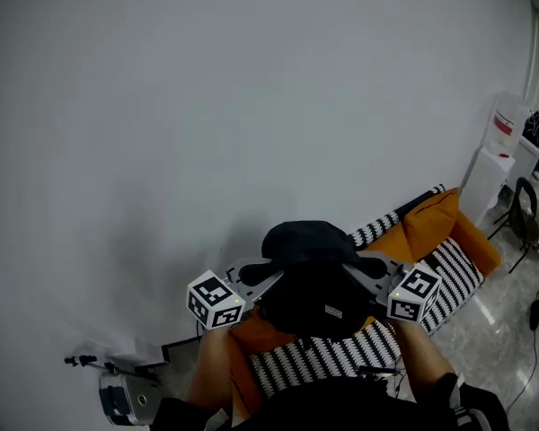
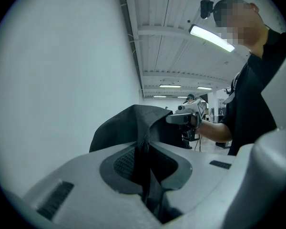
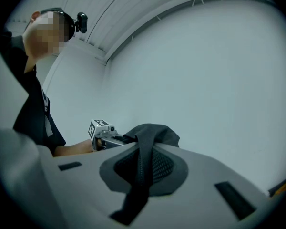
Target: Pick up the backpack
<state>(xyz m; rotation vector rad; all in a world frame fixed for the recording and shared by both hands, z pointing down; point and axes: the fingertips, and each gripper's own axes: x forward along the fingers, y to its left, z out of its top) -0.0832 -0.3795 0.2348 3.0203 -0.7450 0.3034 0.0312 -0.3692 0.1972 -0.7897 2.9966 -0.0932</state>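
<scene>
In the head view the black backpack (image 1: 313, 281) hangs in the air between my two grippers, in front of the white wall and above the sofa. My left gripper (image 1: 259, 284) is shut on a black strap at the bag's left side, and my right gripper (image 1: 366, 272) is shut on a strap at its right side. The left gripper view has the strap (image 2: 144, 168) pinched between that gripper's pads, with the bag's dark top (image 2: 128, 123) just beyond. The right gripper view has a flat strap (image 3: 142, 166) clamped in its jaws, rising to the bag (image 3: 155, 130).
An orange sofa (image 1: 472, 241) with black-and-white striped cushions (image 1: 319, 357) lies below the bag. A white water dispenser (image 1: 496, 155) and a chair (image 1: 525, 209) stand at the right. A small device (image 1: 121, 400) and cables lie on the floor at the lower left.
</scene>
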